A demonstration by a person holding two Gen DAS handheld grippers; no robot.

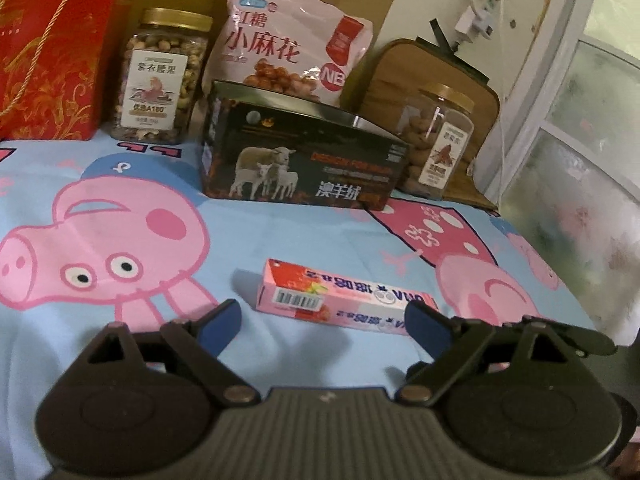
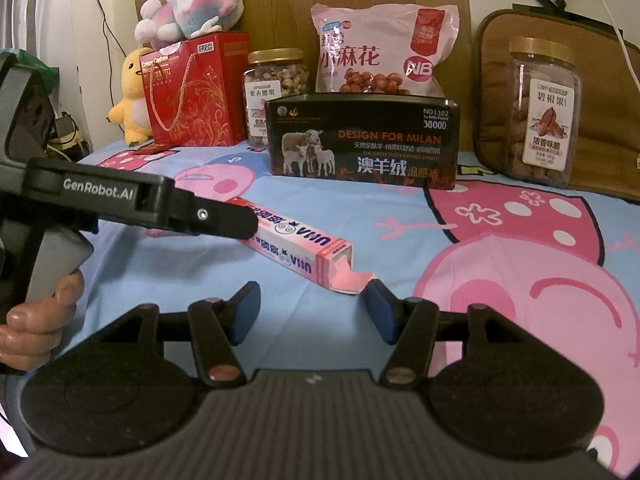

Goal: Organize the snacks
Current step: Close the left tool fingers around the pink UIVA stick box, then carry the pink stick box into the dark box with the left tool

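Observation:
A long pink UHA candy box [image 1: 340, 300] lies flat on the Peppa Pig sheet, just ahead of my open, empty left gripper [image 1: 324, 322]. In the right wrist view the same box [image 2: 300, 250] lies with its end flap open towards my open, empty right gripper [image 2: 312, 312]. The left gripper [image 2: 224, 220] reaches in from the left beside the box's far end. Behind stand an open black tin [image 2: 362, 146], a pink snack bag [image 2: 376, 56], a cashew jar [image 2: 274, 92], a pecan jar [image 2: 544, 112] and a red gift box [image 2: 196, 92].
Plush toys [image 2: 192, 8] sit on and beside the red gift box. A brown cushion [image 2: 600, 120] leans on the wall behind the pecan jar. A frosted window [image 1: 580, 120] stands to the right. The bed edge [image 2: 84, 156] drops off at the left.

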